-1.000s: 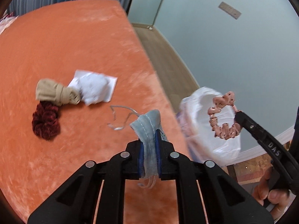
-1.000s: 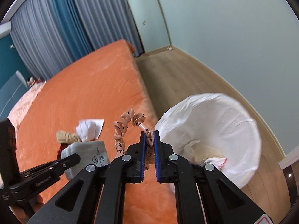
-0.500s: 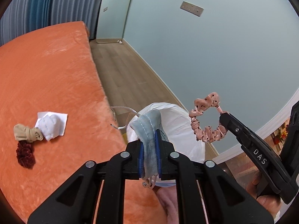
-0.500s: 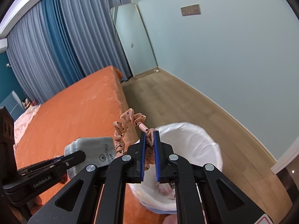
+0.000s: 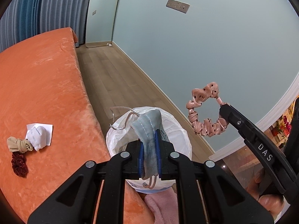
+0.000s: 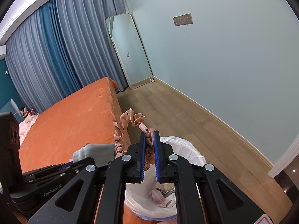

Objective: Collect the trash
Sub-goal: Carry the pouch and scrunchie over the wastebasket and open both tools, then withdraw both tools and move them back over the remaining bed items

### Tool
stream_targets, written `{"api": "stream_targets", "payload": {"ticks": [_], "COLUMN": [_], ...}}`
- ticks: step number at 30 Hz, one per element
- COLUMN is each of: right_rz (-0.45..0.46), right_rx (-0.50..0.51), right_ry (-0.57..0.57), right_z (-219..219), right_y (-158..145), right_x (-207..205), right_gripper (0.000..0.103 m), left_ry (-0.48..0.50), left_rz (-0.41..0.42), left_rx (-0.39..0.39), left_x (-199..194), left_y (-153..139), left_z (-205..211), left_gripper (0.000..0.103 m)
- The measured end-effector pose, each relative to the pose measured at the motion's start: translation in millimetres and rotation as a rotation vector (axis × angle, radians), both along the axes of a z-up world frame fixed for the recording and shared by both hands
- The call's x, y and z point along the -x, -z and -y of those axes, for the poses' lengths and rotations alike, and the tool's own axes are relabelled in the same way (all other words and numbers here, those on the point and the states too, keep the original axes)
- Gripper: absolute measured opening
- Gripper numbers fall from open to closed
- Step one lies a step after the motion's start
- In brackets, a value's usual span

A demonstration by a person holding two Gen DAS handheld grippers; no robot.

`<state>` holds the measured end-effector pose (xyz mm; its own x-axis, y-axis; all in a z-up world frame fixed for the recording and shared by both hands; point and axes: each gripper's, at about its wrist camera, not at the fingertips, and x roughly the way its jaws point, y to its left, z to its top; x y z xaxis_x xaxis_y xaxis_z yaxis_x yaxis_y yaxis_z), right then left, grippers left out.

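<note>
My left gripper (image 5: 149, 145) is shut on a grey-blue face mask (image 5: 148, 128), its ear loops dangling, held above the white-lined trash bin (image 5: 115, 140) beside the orange bed (image 5: 41, 85). In the right wrist view the mask (image 6: 93, 152) shows at lower left, in the left gripper (image 6: 63, 166). My right gripper (image 6: 149, 136) is shut on a pink polka-dot scrunchie (image 6: 129, 118) over the bin (image 6: 186, 143). The left wrist view shows the scrunchie (image 5: 201, 112) hanging from the right gripper (image 5: 223, 108) in the air. Trash lies inside the bin.
On the bed lie a white paper-wrapped wad (image 5: 37, 135), a rolled beige sock (image 5: 18, 144) and a dark red scrunchie (image 5: 18, 164). Wooden floor (image 6: 177, 112) runs along the pale wall; a mirror (image 6: 129, 50) leans at the far end. A hand (image 5: 269, 199) grips the right tool.
Both grippers rose and swung from over the bed to above the bin, each keeping its grip. The items on the bed now lie farther left and look smaller.
</note>
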<state>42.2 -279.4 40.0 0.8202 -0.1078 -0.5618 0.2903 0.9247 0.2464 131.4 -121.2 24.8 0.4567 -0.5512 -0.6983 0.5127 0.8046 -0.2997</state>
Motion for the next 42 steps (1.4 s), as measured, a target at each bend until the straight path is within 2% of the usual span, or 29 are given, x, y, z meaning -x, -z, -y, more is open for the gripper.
{"api": "stream_targets", "payload": {"ticks": [9, 14, 15, 16, 17, 18, 26, 42], "right_rz": [0.010, 0.010, 0.012, 0.014, 0.011, 0.003, 0.019, 0.018], "right_rx": [0.004, 0.005, 0.004, 0.006, 0.012, 0.008, 0.005, 0.025], "right_ry": [0.011, 0.016, 0.017, 0.024, 0.041, 0.046, 0.057, 0.020], "right_z": [2.1, 2.2, 2.2, -0.2, 0.5, 1.3, -0.3, -20.8], "right_y": [-5.4, -6.0, -6.2, -8.5, -8.2, -8.1, -14.9, -26.1], "right_x": [10.3, 13.1, 13.2, 11.5, 11.7, 11.4, 20.1, 17.1], "right_gripper": [0.008, 0.010, 0.016, 0.019, 0.028, 0.037, 0.048, 0.053], "left_ry": [0.015, 0.006, 0.007, -0.002, -0.030, -0.052, -0.053, -0.089], "left_rz": [0.002, 0.017, 0.014, 0.013, 0.020, 0.036, 0.051, 0.059], "left_rx": [-0.002, 0.007, 0.006, 0.000, -0.013, -0.016, -0.025, -0.020], "left_x": [-1.1, -0.9, -1.5, -2.1, -2.4, -1.7, 1.6, 8.6], "left_y": [3.2, 0.5, 0.1, -0.2, -0.7, -1.7, -3.6, -12.6], "left_z": [11.3, 14.1, 15.0, 15.1, 14.3, 12.9, 8.1, -13.6], "left_gripper": [0.011, 0.017, 0.030, 0.054, 0.064, 0.067, 0.067, 0.067]}}
